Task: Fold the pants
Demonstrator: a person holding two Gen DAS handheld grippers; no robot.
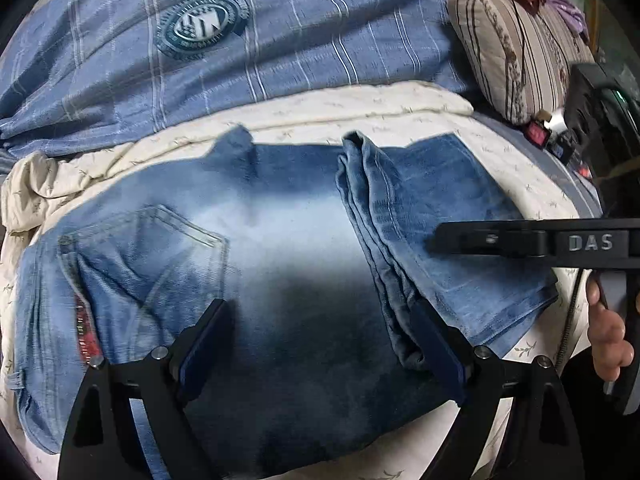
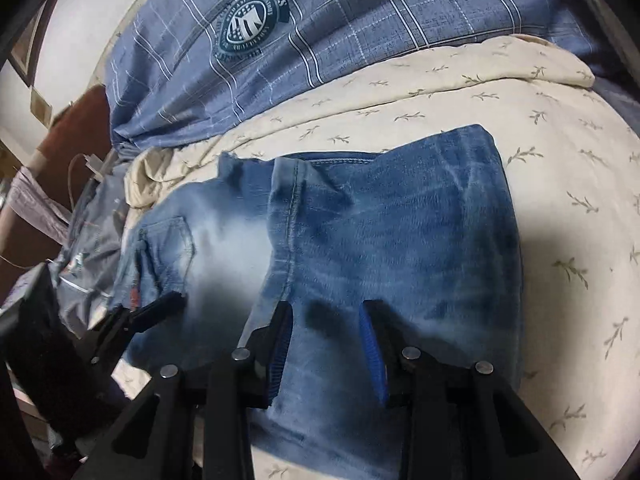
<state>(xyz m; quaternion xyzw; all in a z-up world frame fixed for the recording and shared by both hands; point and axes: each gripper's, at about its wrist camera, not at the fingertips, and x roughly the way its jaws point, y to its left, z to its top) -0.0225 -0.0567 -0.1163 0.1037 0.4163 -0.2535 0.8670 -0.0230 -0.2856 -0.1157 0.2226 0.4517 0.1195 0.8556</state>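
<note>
Faded blue jeans (image 1: 280,232) lie folded on the bed, back pocket (image 1: 160,248) to the left and the leg ends (image 1: 460,200) doubled over on the right. My left gripper (image 1: 316,308) hangs just above the middle of the jeans, its jaws wide apart and empty. The right gripper (image 1: 438,240) reaches in from the right over the folded leg layer, a hand (image 1: 608,332) behind it. In the right wrist view my right gripper (image 2: 326,310) is partly open over flat denim (image 2: 400,220) with no cloth between the pads. One left finger (image 2: 160,308) shows at the left.
A blue plaid quilt with a round badge (image 1: 200,28) is bunched behind the jeans. A striped pillow (image 1: 516,52) and a power strip with a red switch (image 1: 536,134) sit at the far right. Cream leaf-print bedding (image 2: 540,140) surrounds the jeans.
</note>
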